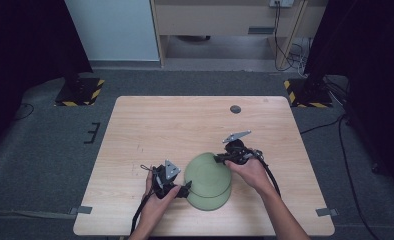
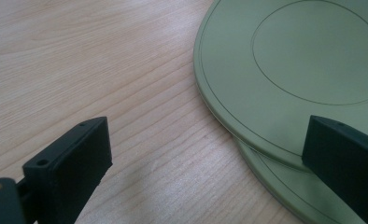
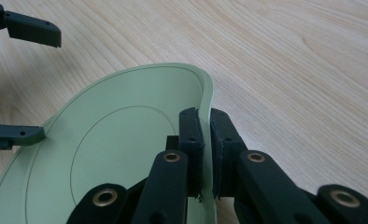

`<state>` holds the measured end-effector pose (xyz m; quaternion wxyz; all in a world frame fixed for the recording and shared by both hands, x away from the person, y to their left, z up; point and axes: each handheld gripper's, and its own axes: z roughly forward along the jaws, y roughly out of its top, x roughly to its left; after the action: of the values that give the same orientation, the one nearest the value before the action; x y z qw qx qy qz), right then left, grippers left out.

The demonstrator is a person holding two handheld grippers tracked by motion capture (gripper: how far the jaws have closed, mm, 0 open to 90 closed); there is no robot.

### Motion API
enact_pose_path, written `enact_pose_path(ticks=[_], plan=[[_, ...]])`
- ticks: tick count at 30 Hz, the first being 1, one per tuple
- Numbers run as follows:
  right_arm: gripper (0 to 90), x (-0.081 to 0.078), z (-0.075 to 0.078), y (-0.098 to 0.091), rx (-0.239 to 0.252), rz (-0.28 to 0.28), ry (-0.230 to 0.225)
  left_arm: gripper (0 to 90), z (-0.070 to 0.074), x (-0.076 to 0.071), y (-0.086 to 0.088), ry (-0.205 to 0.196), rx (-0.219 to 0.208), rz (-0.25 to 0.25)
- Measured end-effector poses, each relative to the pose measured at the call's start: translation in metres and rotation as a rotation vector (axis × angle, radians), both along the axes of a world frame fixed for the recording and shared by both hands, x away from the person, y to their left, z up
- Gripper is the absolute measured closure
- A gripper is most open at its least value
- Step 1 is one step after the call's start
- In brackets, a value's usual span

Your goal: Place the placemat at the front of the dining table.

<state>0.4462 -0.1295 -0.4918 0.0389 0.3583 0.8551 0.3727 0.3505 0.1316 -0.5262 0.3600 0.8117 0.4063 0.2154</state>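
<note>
Two forearms enter at the bottom of the high view, the left tongs (image 1: 187, 190) at lower centre-left with jaws spread wide, holding nothing, one jaw at the rim of the lower green plate (image 1: 212, 202) and the other out over bare wood. Just beyond, at centre, the upper green plate (image 1: 207, 172) lies overlapped on the lower one. Right tongs (image 3: 205, 140) pinch its rim near the middle of the worktop (image 1: 185, 120).

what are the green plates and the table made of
Upper green plate: probably matte plastic or melamine; thin, even colour, dull sheen, fine moulded ring lines. Lower green plate: looks the same. Table: pale wood-grain top, possibly laminate; smooth with printed-looking grain.
</note>
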Motion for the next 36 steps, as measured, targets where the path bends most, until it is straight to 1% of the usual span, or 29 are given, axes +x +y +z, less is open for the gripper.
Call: enact_pose_path(ticks=[2,4,7,9,16,19,23,25,29,36], plan=[[85.3,0.001,0.001,0.000,-0.008,-0.009,-0.008,2.2,0.000,0.000,0.002,-0.005,0.014,0.008],[85.3,0.002,0.002,-0.001,-0.017,-0.014,-0.016,2.3,0.000,0.001,0.004,-0.001,0.012,0.015],[85.4,0.005,0.006,-0.003,-0.035,-0.019,-0.037,2.4,0.002,0.002,0.008,-0.007,0.005,0.026],[85.4,0.005,0.009,-0.002,-0.045,-0.019,-0.040,2.5,0.003,0.002,0.011,-0.012,0.002,0.034],[85.4,0.003,0.016,-0.004,-0.053,-0.025,-0.062,2.6,0.008,0.004,0.022,-0.022,-0.007,0.058],[85.5,0.001,0.020,-0.005,-0.046,-0.027,-0.064,2.6,0.008,0.005,0.025,-0.021,-0.012,0.064],[85.5,-0.002,0.026,-0.005,-0.050,-0.020,-0.076,2.7,0.008,0.006,0.025,-0.021,-0.007,0.063],[85.5,-0.004,0.031,-0.005,-0.043,-0.020,-0.086,2.7,0.008,0.005,0.025,-0.021,-0.002,0.063],[85.5,-0.004,0.040,-0.001,-0.051,-0.008,-0.101,2.7,0.007,0.005,0.025,-0.022,0.003,0.063],[85.6,-0.004,0.049,0.003,-0.061,-0.004,-0.111,2.7,0.007,0.006,0.026,-0.024,0.006,0.065]])
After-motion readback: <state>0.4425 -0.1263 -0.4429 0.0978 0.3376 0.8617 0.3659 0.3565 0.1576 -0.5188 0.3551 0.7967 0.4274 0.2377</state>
